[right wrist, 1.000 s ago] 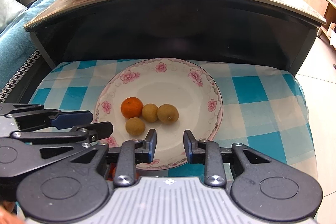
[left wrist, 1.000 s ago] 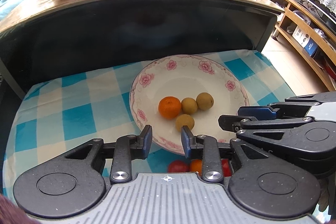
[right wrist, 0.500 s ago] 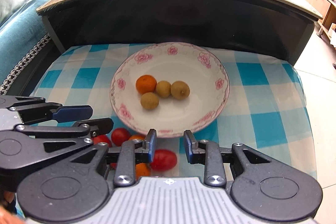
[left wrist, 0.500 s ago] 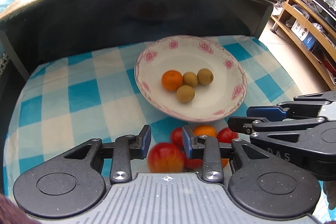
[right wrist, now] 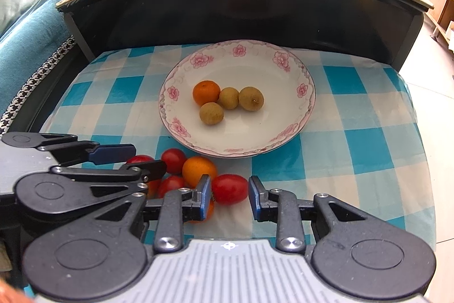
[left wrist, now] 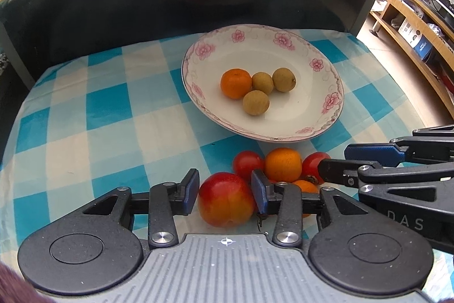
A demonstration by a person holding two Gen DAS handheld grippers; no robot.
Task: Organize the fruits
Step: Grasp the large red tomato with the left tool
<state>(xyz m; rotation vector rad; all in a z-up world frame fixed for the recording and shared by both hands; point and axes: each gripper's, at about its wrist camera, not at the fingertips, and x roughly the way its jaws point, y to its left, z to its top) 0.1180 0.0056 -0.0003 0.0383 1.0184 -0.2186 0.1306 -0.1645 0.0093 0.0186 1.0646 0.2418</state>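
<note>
The left claw (left wrist: 224, 192) is opening, its jaws straddling a red-and-yellow plum (left wrist: 226, 199) with slight gaps either side. The right claw (right wrist: 229, 196) is sitting nearly closed, a cherry tomato (right wrist: 229, 188) lying between its pads (right wrist: 205, 196); whether they are pressing it I cannot tell. Both fruits are lying in a small heap on the checked cloth (left wrist: 99, 110) covering the surface, just in front of the flowered plate (left wrist: 283, 39), which is holding a tangerine (left wrist: 236, 83) and three longans (left wrist: 255, 106)
</note>
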